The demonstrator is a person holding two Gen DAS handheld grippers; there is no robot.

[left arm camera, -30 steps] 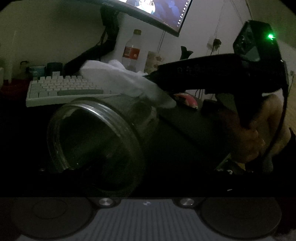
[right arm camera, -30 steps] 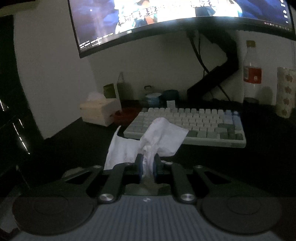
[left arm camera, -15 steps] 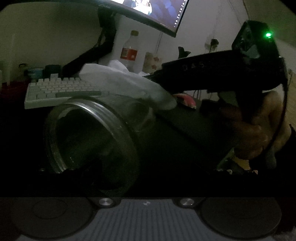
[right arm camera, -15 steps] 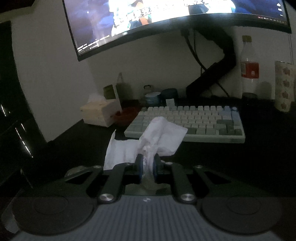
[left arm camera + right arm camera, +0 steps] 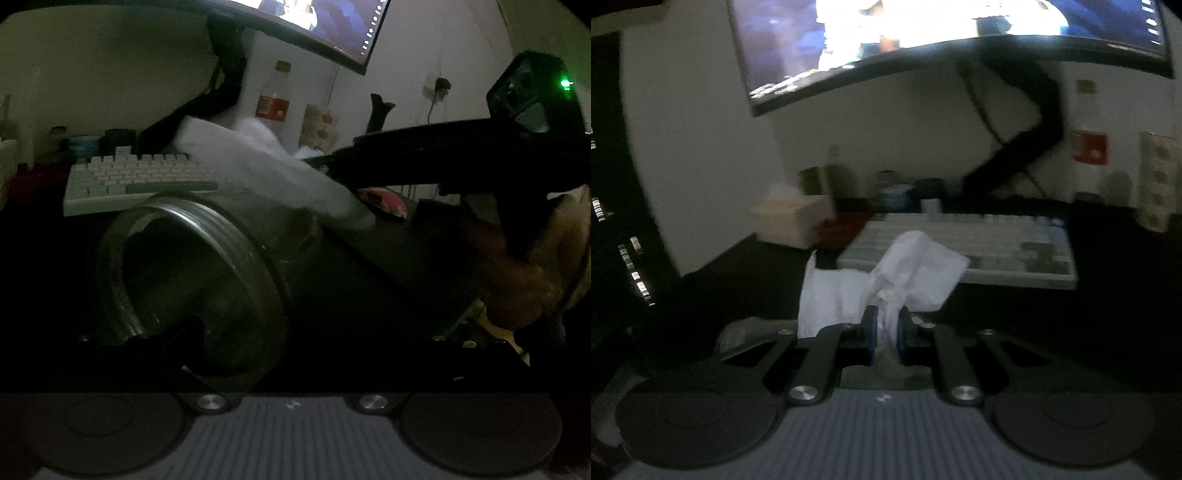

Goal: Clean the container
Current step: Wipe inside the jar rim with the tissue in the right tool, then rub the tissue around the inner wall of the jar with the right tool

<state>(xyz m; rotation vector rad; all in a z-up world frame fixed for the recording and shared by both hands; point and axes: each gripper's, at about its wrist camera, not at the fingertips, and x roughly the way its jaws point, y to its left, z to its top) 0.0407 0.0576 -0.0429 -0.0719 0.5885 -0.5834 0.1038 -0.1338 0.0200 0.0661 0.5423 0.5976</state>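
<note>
A clear glass jar lies on its side close to the left wrist camera, its threaded mouth facing me. My left gripper is shut on the jar's rim, with one dark finger showing inside the mouth at the bottom. A crumpled white tissue rests on the jar's upper outer wall. My right gripper comes in from the right, held by a person's hand. In the right wrist view, that gripper is shut on the tissue, which fans out ahead of the blue pads.
A white keyboard sits behind the jar on the dark desk, under a curved monitor on a black stand. A red-labelled bottle, a patterned cup, a red object and a tissue box stand around.
The tissue and right gripper have slid slightly to the right along the jar's top. The right wrist view is now blurred. Both grips are unchanged.
</note>
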